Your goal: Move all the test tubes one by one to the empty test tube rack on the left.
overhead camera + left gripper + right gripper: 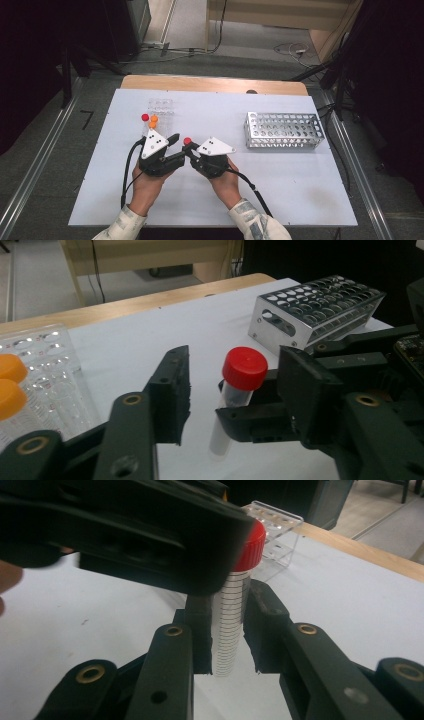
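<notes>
Centrally in the high view, we record the right gripper [227,645] pinching an upright red-capped tube [231,620], the left gripper [235,390] spread around it, the clear rack [159,114] upper left holding capped tubes, and the metal rack [284,131] at right without tubes.

A white tabletop [300,185] lies over a light wooden edge [215,83] that shows along its far side – grey floor [45,150] spreads around it, with a pale metal rail [35,165] running along each side. Beyond the far end, loose cables [292,49] trail across a grey strip of floor in front of light wooden furniture [280,12]. Both far corners of the room fall into deep shadow – dark stand legs [345,70] show at the right.
</notes>
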A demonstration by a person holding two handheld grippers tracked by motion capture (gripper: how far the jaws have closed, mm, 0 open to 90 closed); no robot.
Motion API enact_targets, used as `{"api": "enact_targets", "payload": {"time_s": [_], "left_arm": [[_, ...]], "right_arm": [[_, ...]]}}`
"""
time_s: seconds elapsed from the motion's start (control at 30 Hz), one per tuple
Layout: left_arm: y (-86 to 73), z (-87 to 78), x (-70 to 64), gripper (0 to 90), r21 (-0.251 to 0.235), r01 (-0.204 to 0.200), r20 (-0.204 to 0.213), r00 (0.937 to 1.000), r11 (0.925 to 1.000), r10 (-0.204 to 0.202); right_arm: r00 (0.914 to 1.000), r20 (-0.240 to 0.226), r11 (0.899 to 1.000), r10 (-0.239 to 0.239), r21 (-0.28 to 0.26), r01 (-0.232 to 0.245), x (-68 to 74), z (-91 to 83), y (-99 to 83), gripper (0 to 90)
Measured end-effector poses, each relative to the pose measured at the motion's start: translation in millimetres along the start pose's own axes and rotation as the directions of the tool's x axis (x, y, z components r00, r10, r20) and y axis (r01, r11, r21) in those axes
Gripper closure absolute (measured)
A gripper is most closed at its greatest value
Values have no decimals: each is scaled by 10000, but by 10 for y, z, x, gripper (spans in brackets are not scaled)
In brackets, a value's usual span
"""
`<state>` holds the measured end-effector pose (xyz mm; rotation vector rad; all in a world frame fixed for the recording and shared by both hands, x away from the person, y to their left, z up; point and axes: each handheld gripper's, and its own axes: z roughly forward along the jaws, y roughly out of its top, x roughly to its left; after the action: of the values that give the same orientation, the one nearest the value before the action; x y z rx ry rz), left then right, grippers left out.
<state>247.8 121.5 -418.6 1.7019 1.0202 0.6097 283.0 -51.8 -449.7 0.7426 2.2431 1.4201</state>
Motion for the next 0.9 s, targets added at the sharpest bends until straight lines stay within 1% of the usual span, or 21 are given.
{"api": "enact_targets", "payload": {"time_s": [0.03, 0.07, 0.13, 0.27, 0.47, 0.5, 0.6, 0.67, 0.77, 0.9], "left_arm": [[-5, 5, -6, 533, 6, 4, 31, 10000, 10000, -4], [-7, 7, -7, 556, 50, -75, 61, 10000, 10000, 75], [-13, 12, -17, 608, 69, -151, 28, 9999, 9999, 151], [-20, 15, -26, 682, 164, -362, -53, 9993, 9992, 363], [-19, 12, -21, 702, 162, -346, -73, 9994, 9993, 348], [-17, 5, -19, 703, 181, -362, -100, 9993, 9992, 364], [-4, -24, 6, 704, 88, -265, -133, 9996, 9996, 266], [9, -59, 39, 704, 10, -228, -178, 9996, 9997, 228], [25, -111, 101, 704, -49, -67, -262, 9996, 10000, 66], [34, -180, 186, 704, -143, 103, -414, 9991, 9998, -109]], "right_arm": [[10000, -34, 10000, -31, 6, 31, 14, 6, 1, 709], [9999, -84, 10000, -72, 13, 72, 23, 13, 1, 709], [9999, -126, 9999, -102, 70, 103, 43, 23, -1, 709], [9998, -158, 9999, -144, 69, 145, 56, 23, 1, 709], [9997, -189, 9998, -179, 120, 181, 60, 15, 3, 704], [9996, -229, 9997, -189, 125, 192, 62, 10, 4, 677], [9987, -449, 9995, -260, 154, 267, 63, -11, 10, 515], [9983, -503, 9992, -287, 261, 301, 53, -30, 10, 445], [9979, -560, 9985, -316, 421, 340, 11, -64, -14, 396], [9988, -423, 9979, -246, 586, 271, -77, -130, -69, 374]]}}
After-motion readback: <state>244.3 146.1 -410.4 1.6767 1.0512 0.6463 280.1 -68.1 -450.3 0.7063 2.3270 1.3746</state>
